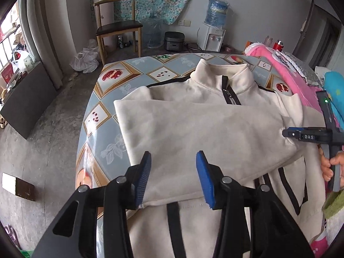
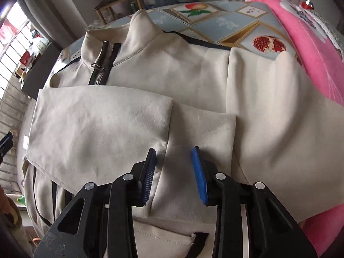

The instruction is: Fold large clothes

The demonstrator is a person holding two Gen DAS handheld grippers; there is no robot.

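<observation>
A cream zip-up jacket [image 1: 193,129] with black trim lies face up on the table, collar at the far end. A sleeve [image 1: 204,133] is folded flat across its chest. My left gripper [image 1: 173,157] is open and empty, hovering just above the folded sleeve near its front edge. My right gripper [image 2: 173,150] is open and empty, low over the jacket [image 2: 150,111] where the sleeve cuff [image 2: 202,133] ends. The right gripper also shows at the right edge of the left wrist view [image 1: 301,134].
The table [image 1: 120,79] has a blue fruit-patterned cloth. A pink blanket [image 1: 288,73] lies piled along the jacket's right side. Beyond the table stand a wooden chair [image 1: 117,28], a water dispenser [image 1: 212,36] and a rice cooker [image 1: 174,40] on the concrete floor.
</observation>
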